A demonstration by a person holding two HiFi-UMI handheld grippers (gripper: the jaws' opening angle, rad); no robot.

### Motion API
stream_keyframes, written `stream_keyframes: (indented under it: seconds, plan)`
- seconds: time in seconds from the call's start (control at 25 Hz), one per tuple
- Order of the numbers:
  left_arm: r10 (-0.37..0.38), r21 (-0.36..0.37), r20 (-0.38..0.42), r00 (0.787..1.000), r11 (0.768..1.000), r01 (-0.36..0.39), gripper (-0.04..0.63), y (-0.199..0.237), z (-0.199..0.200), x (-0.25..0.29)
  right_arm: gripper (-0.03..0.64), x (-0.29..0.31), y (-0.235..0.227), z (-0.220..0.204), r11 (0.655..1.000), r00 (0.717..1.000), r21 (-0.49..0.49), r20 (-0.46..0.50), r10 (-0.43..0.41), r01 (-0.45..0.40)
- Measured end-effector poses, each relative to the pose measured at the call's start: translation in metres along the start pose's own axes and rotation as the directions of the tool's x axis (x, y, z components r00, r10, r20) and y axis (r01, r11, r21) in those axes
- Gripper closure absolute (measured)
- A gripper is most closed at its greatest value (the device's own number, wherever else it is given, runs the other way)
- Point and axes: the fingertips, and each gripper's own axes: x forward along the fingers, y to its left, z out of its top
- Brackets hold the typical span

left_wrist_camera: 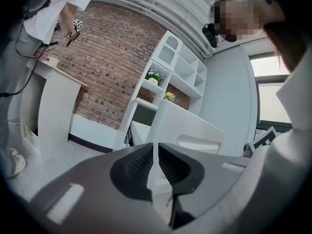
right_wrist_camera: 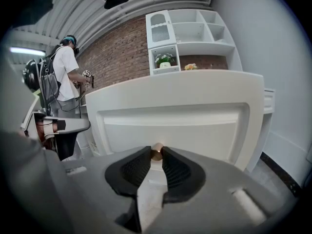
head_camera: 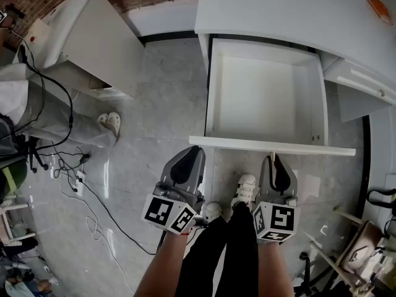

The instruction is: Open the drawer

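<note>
The white drawer [head_camera: 272, 145] stands pulled out from under the white desk [head_camera: 278, 8], and its inside is bare. My right gripper [head_camera: 273, 159] is at the middle of the drawer front [right_wrist_camera: 175, 126], shut on the small copper knob [right_wrist_camera: 157, 152]. My left gripper [head_camera: 190, 151] hangs just below the drawer front's left end. Its jaws are shut with nothing between them, as the left gripper view shows [left_wrist_camera: 156, 162]. The person's legs and white shoes [head_camera: 245, 188] stand between the two grippers.
A second drawer [head_camera: 362, 82] juts out at the desk's right. A white cabinet [head_camera: 93, 42], a pair of shoes [head_camera: 109, 122] and cables [head_camera: 74, 172] lie on the floor at left. A wooden frame [head_camera: 365, 246] sits at lower right. Another person [right_wrist_camera: 66, 77] stands by a brick wall.
</note>
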Motion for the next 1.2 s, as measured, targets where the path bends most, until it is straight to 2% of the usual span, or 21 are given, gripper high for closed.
stream_keyframes:
  seconds: [0.64, 0.92, 1.08, 1.2]
  plan:
    - [0.005, -0.014, -0.020, 1.000, 1.000, -0.005, 0.561, 0.002, -0.001, -0.013, 0.543, -0.002, 0.002, -0.003, 1.000, 1.000, 0.001, -0.019, -0.007, 0.007]
    - [-0.009, 0.006, -0.044, 0.999, 1.000, 0.009, 0.561, -0.005, 0.011, -0.015, 0.534, -0.014, 0.002, -0.008, 0.999, 0.997, 0.010, -0.063, 0.054, -0.053]
    - [-0.025, 0.027, -0.044, 0.999, 0.999, 0.027, 0.561, -0.013, 0.028, -0.013, 0.537, -0.024, 0.000, 0.005, 0.997, 0.996, -0.001, -0.042, 0.083, -0.083]
    - [-0.030, 0.040, -0.044, 0.999, 0.999, 0.031, 0.561, -0.015, 0.037, -0.016, 0.564, -0.030, -0.002, 0.021, 0.996, 0.996, -0.007, -0.009, 0.090, -0.090]
